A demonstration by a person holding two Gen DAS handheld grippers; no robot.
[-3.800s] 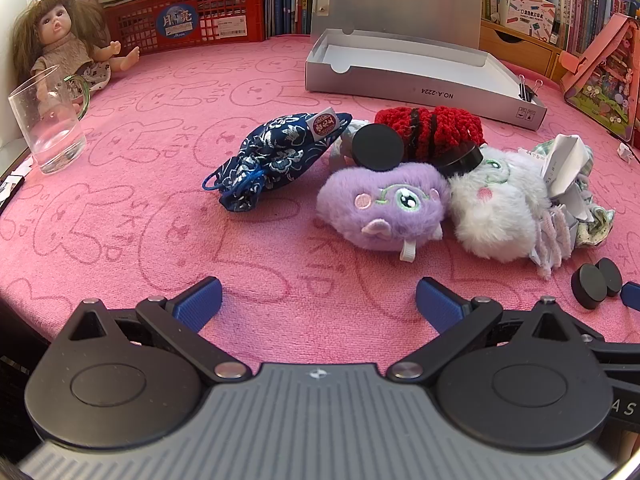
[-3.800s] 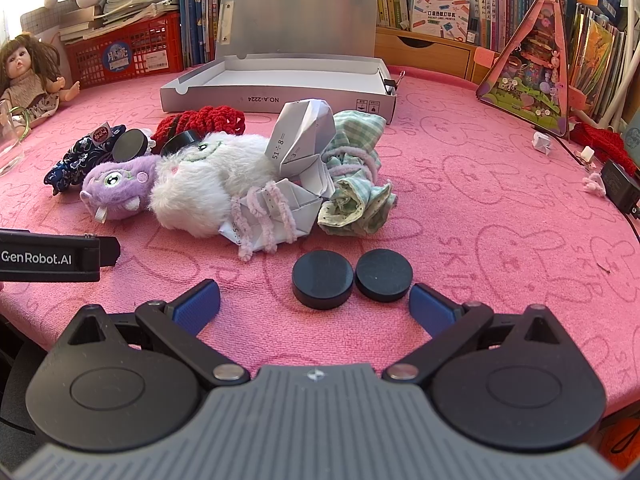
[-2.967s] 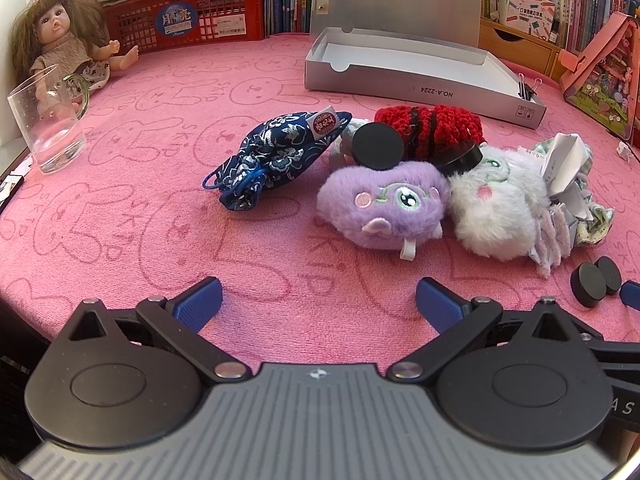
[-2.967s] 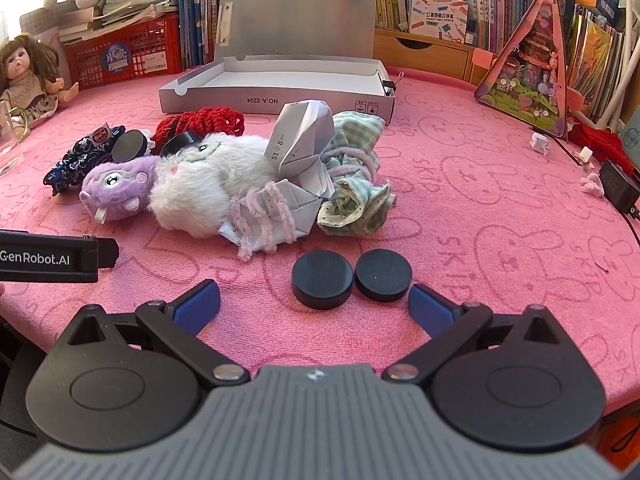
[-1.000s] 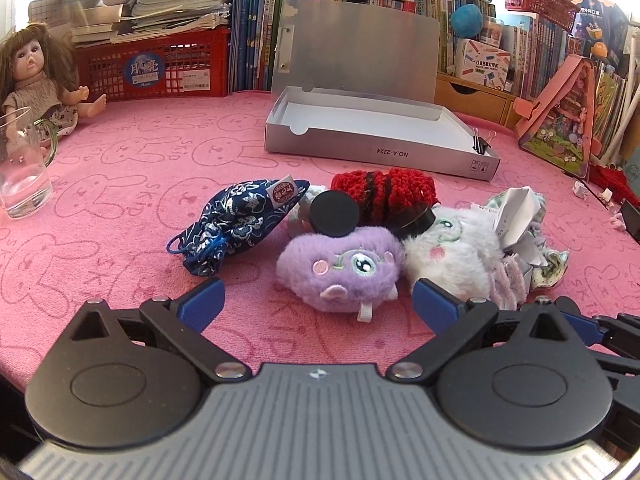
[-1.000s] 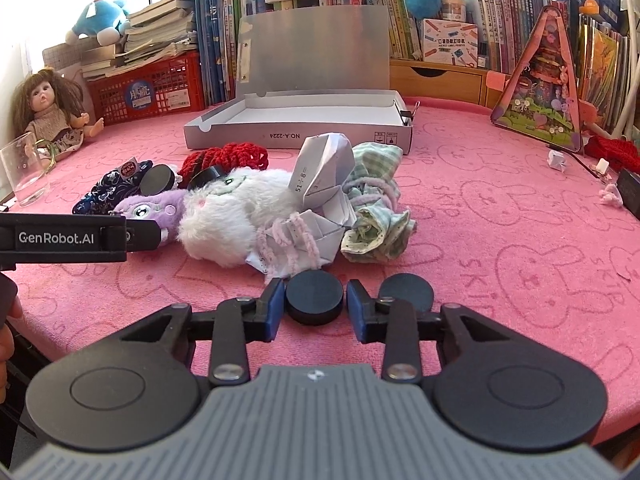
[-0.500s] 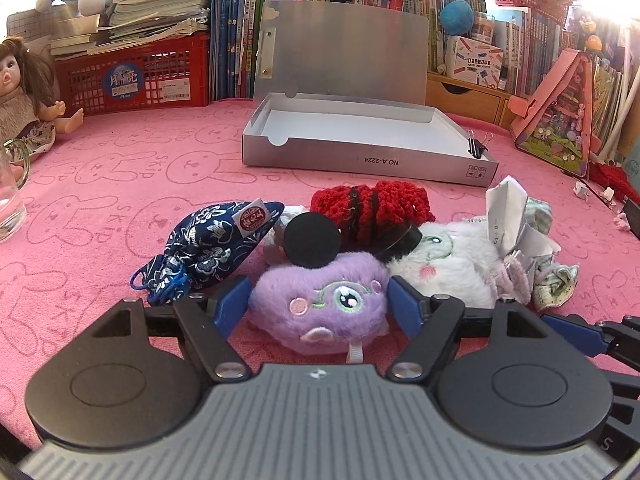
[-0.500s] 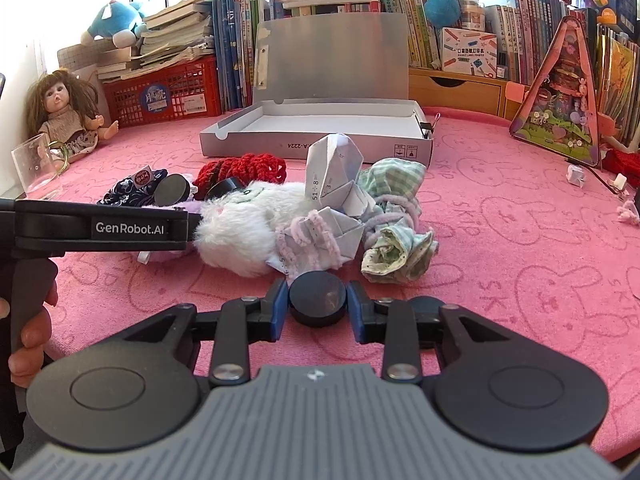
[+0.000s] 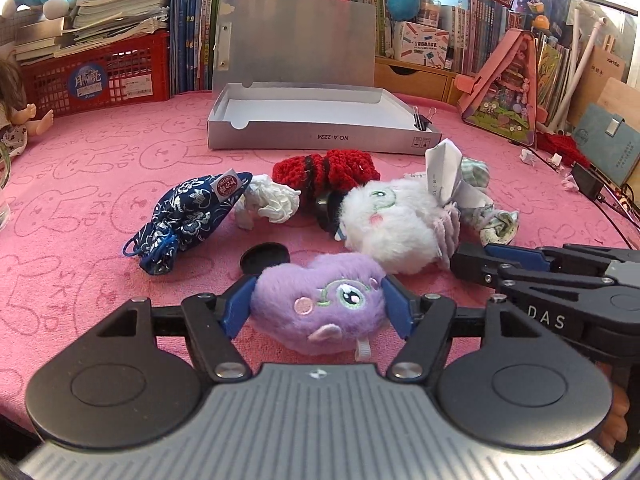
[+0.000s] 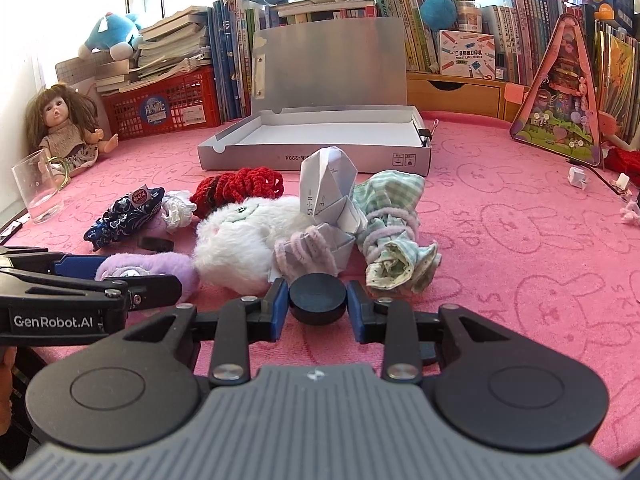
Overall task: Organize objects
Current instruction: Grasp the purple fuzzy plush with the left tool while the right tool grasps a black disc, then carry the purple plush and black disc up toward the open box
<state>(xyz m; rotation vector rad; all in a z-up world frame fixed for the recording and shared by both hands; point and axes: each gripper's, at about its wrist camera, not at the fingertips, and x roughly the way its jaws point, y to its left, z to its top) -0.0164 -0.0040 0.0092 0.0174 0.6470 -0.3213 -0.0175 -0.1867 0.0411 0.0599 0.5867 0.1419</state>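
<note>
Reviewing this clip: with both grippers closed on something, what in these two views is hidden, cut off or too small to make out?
- Second black puck, right wrist view: mostly hidden behind the right gripper, which holds the first black puck.
- Purple plush, left wrist view: its underside is hidden by the left gripper closing on it.
- Doll, left wrist view: cut off by the left edge.
- Box label print, both views: too small to read fully.

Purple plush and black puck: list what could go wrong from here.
The left gripper is closing on the soft purple plush; fur may compress and slip. The right gripper pinches the black puck by its rounded rim, so it could pop out. The silver box lies beyond the pile.
</note>
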